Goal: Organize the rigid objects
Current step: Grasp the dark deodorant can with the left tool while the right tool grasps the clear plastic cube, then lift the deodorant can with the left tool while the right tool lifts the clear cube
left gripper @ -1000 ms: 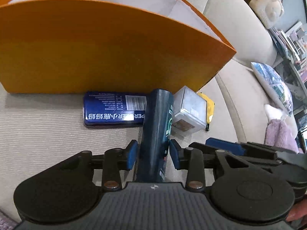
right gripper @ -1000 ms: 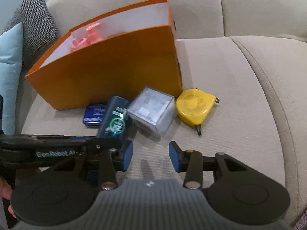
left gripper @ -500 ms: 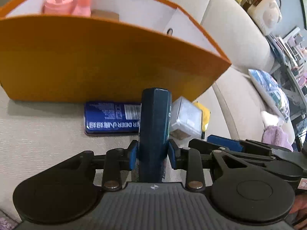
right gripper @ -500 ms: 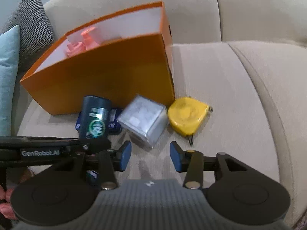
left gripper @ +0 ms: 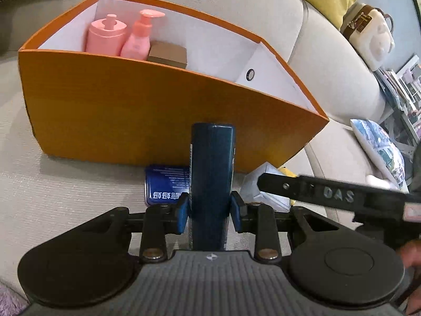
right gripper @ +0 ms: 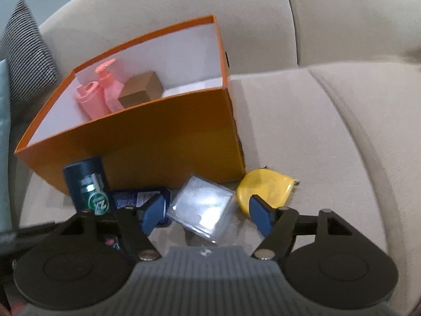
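Dark blue bottle [left gripper: 211,173]: clamped between the blue pads of the left gripper [left gripper: 209,212], standing upright in front of the orange box's near wall, top roughly level with the wall's lower half; green round logo facing the right wrist view [right gripper: 98,205].

Left gripper: closed on the bottle's lower body, pads pressed to both sides.

Right gripper [right gripper: 206,214]: jaws spread wide, holding nothing, hanging over the clear cube [right gripper: 204,208] with a pad on either side but not touching.

Orange box [left gripper: 126,110]: open-topped, white inside, resting on the sofa seat [right gripper: 302,131]; already holding two pink pump bottles [left gripper: 123,36] at the far left and a small brown carton [left gripper: 168,56] beside them; right half of the floor bare.

Blue can [left gripper: 164,187]: lying on its side just behind the held bottle, against the box's foot.

Yellow tape measure [right gripper: 264,188]: flat on the seat, just right of the cube, near the box corner.

Step in hand: probably carrying the bottle up toward the box, while the right side lines up on the cube.

Next move: likely needs the bottle lifted clear of the rim, moved over the bare floor, lowered upright, then released; tipping on landing a risk for so tall a thing.
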